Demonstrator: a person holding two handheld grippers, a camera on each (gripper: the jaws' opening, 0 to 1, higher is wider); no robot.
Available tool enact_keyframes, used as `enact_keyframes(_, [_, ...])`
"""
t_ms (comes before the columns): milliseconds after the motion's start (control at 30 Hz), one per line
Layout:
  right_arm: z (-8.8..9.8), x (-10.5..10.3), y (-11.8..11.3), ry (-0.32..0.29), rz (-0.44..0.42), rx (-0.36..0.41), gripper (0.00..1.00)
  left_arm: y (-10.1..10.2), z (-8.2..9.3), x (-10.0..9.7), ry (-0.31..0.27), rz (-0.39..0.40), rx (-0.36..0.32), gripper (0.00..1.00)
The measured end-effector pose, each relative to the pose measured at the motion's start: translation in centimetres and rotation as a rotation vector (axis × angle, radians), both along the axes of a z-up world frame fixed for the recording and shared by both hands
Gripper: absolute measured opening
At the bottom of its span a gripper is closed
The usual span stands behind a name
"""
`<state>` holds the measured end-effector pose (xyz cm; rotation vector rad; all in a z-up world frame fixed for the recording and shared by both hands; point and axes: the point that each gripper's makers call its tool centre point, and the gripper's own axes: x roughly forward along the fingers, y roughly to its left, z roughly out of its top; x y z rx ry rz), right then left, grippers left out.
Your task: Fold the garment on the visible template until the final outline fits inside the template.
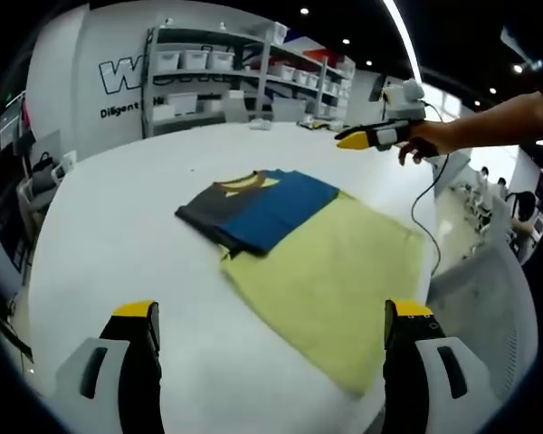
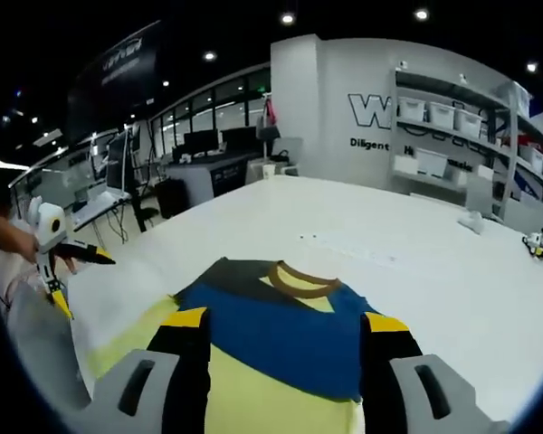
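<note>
Across a large white worktop (image 1: 118, 244) in a bright room lies a pale yellow template sheet (image 1: 335, 280), and on its far end rests the folded garment (image 1: 258, 206), a blue and dark grey shirt with a brown neckband and a yellow patch at the collar. Seen from the left gripper view, the garment covers one end of the template and its grey part spills past the sheet's edge onto the bare worktop. Behind the worktop, metal shelves (image 1: 253, 72) against the wall hold rows of white bins (image 1: 195, 59); what is inside the bins cannot be made out. Nearer the camera, the left gripper (image 1: 271, 330) hangs above the worktop with its yellow-tipped black fingers (image 1: 138, 339) spread wide apart and nothing between them; the garment lies ahead of them, well apart. From the right gripper view, the right gripper (image 2: 285, 339) hovers directly over the garment (image 2: 271, 316), its fingers (image 2: 188, 348) also spread wide and holding nothing, the blue cloth showing in the gap between them. At that view's left edge, a hand holds the other gripper beside the worktop's rim.
</note>
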<state>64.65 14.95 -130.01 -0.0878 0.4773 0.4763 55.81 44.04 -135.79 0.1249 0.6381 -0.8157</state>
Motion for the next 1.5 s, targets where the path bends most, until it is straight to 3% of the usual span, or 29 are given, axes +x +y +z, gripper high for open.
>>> enact_keyframes(533, [-0.4, -0.8, -5.5, 0.014, -0.04, 0.012, 0.63, -1.5, 0.3, 3.7, 0.011, 0.049, -0.014, 0.98])
enact_keyframes(833, [-1.3, -0.2, -6.8, 0.037, -0.028, 0.02, 0.61, -2.5, -0.2, 5.7, 0.028, 0.07, -0.017, 0.97])
enact_keyframes(1500, [-4.2, 3.3, -8.2, 0.102, -0.007, 0.025, 0.52, -3.9, -1.2, 10.3, 0.076, 0.168, -0.057, 0.89])
